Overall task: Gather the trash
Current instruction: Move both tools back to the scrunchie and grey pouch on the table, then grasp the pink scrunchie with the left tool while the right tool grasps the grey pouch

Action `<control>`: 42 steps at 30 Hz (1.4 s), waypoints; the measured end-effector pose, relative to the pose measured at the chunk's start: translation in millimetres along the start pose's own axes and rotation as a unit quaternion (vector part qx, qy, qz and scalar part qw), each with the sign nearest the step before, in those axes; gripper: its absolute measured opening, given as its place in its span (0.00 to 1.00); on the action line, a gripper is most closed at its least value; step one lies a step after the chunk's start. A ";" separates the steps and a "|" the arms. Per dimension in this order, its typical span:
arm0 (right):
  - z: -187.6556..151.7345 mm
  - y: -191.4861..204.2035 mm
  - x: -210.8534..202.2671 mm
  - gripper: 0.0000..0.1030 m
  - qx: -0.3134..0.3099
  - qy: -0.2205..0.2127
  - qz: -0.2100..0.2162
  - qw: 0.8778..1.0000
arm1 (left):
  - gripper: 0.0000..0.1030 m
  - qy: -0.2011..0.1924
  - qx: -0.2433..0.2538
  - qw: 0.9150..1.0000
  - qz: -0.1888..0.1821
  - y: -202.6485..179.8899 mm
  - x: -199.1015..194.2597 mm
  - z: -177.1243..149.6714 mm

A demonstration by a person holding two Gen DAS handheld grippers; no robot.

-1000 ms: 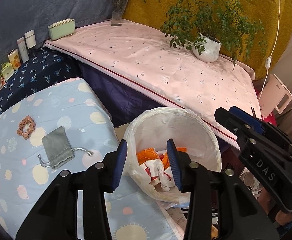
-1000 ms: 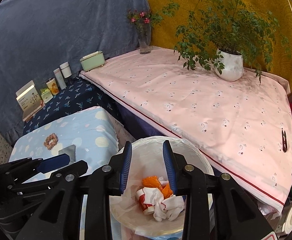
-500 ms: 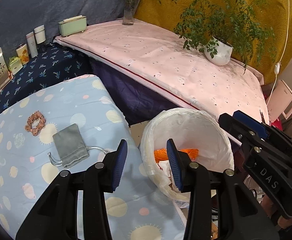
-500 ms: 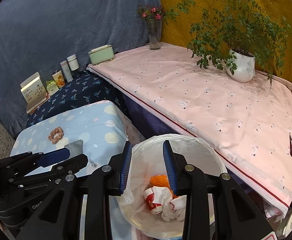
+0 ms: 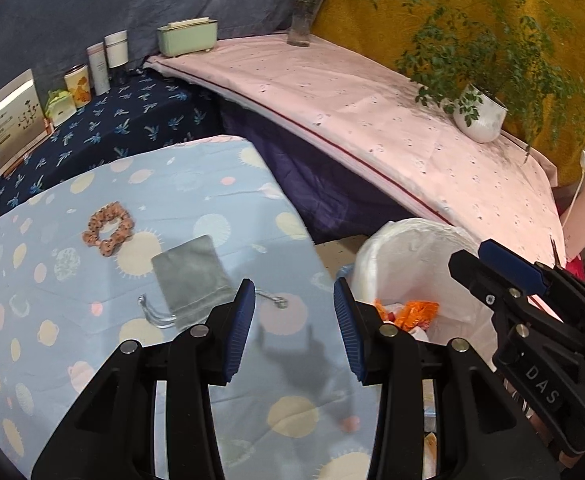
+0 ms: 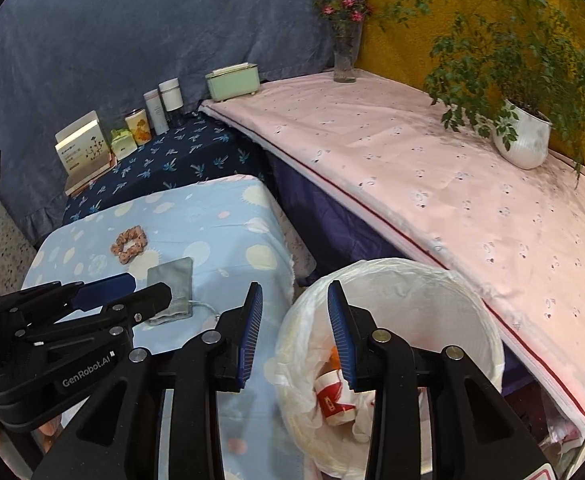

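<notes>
At the far left of the dark blue leaf-print bench (image 5: 124, 128) stand a cream printed box (image 5: 14, 114), a small green packet (image 5: 58, 106), an orange-and-cream tin (image 5: 77, 90) and two white cylindrical bottles (image 5: 108, 58). In front of it is the light blue bench (image 5: 196, 208) with its pale dot-and-sun cloth. On that cloth lie an orange patterned fabric scrunchie (image 5: 107, 229) and, just to its right and nearer the camera, a flat grey drawstring pouch (image 5: 191, 278) with its cord trailing out on both sides.

The left gripper (image 5: 294, 326) hangs over the right part of the light blue bench, its blue-padded fingers (image 5: 239, 330) spread apart with nothing between them; its shadow falls on the cloth below.

Beside the bench's right edge stands the round bin lined with a white plastic bag (image 6: 404, 300). Inside it sits the trash: a crumpled red-and-white paper cup (image 6: 332, 398), orange wrappers (image 5: 410, 312) and white crumpled paper (image 6: 362, 420). The right gripper (image 6: 295, 332) hovers over the bin's left rim, its fingers likewise spread and holding nothing.

Behind the bin runs the long pink-covered bench (image 6: 432, 184), carrying a mint-green rectangular box (image 6: 233, 81), a glass vase of pink flowers (image 6: 344, 46) and a leafy plant in a white ribbed pot (image 6: 526, 140).
</notes>
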State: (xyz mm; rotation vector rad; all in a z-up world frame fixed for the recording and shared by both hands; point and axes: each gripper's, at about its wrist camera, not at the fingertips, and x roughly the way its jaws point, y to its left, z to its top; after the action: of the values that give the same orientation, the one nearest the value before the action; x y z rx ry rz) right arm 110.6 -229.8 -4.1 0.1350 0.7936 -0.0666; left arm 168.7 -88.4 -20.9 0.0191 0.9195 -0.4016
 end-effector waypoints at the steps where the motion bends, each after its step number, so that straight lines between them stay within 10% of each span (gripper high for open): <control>1: -0.5 5.0 3.7 0.36 -0.002 0.004 0.003 1.000 | 0.38 0.001 -0.004 1.000 0.003 5.6 1.4 -0.8; 14: -5.5 78.0 65.0 0.36 -0.034 0.064 0.045 0.996 | 0.38 0.020 -0.067 0.995 0.068 104.3 25.2 -11.3; 23: -12.2 127.3 117.8 0.36 -0.054 0.095 0.058 0.992 | 0.61 0.019 -0.086 0.987 0.133 172.9 38.7 -13.7; 29: -15.4 131.9 145.7 0.55 -0.026 0.102 0.062 0.992 | 0.86 0.015 -0.091 0.985 0.144 200.4 50.8 -9.2; 42: -20.3 150.8 181.0 0.60 -0.041 0.118 0.074 0.989 | 0.90 0.030 -0.086 0.987 0.129 214.0 110.3 21.5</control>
State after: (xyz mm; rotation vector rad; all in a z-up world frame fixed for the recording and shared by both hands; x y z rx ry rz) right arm 239.5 -79.3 -133.0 0.1242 1.0186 0.1253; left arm 318.5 69.4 -126.2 -0.0068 0.9946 -0.0808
